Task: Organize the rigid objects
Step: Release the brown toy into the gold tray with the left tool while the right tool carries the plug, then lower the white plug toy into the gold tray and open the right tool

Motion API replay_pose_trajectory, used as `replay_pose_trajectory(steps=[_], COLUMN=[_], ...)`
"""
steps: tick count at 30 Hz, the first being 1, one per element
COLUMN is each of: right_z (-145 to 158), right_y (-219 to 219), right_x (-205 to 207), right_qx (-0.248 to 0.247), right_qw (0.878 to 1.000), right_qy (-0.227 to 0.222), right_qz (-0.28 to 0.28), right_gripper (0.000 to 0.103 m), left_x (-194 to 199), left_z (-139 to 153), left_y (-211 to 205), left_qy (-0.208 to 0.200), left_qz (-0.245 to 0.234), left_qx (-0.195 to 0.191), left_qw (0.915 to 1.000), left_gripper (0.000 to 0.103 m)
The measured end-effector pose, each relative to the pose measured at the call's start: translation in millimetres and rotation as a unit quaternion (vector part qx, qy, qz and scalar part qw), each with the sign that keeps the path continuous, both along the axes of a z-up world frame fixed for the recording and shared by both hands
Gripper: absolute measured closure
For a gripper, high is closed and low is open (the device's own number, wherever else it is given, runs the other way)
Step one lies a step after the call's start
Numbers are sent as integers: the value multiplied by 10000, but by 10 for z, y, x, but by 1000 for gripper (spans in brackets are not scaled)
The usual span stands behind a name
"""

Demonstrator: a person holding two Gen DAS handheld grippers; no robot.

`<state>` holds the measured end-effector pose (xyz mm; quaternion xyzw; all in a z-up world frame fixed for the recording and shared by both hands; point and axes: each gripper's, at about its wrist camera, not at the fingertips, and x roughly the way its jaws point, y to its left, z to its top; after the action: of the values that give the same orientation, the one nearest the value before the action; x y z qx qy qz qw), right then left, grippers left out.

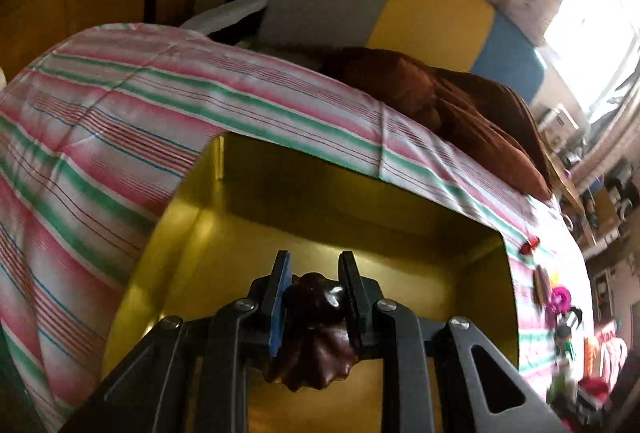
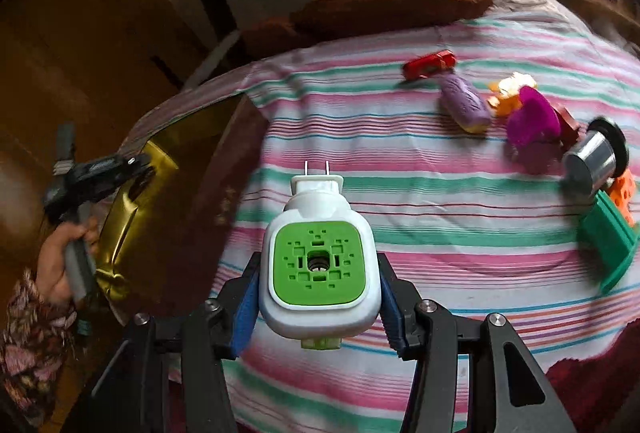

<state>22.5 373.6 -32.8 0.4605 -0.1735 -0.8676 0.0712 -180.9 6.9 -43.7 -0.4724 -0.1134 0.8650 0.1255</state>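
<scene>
Over the gold box, your left gripper pinches a dark brown ridged piece between its fingers, held above the box's open interior. The box rests on the striped bedsheet, at its left edge as the right wrist view shows it, with your left hand gripping the tool handle beside it.

Your right gripper is clamped on a white plug-in device with a green face, its two metal prongs pointing away from you, above the middle of the sheet.

Toward the right edge of the sheet lies a cluster: a red toy car, a purple oblong toy, a magenta piece, a silver cylinder and a green block. A brown cloth lies at the far edge.
</scene>
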Motion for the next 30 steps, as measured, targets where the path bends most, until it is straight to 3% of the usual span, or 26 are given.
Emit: replay_pose_trajectory(steps=[9, 13, 19, 25, 30], right_z=[218, 257, 290, 280, 293], right_y=[-369, -490, -755, -1076, -1405], right_x=[-2, -30, -166, -333, -447], right_qx=[-80, -112, -91, -73, 36], right_qw=[9989, 9983, 9962, 9928, 9884], right_qy=[293, 312, 338, 292, 238], right_qz=[351, 475, 800, 1156, 1502], right_gripper=[50, 50, 50, 50, 50], left_x=[-279, -249, 157, 692, 1064], left_z=[-4, 70, 317, 244, 109], left_y=[-58, -112, -197, -285, -233], left_qy=[379, 434, 808, 577, 431], left_qz=[329, 368, 449, 580, 542], left_qx=[-507, -314, 13, 372, 109], left_qw=[9975, 9979, 9957, 9960, 9975], left_gripper=[78, 69, 58, 56, 56])
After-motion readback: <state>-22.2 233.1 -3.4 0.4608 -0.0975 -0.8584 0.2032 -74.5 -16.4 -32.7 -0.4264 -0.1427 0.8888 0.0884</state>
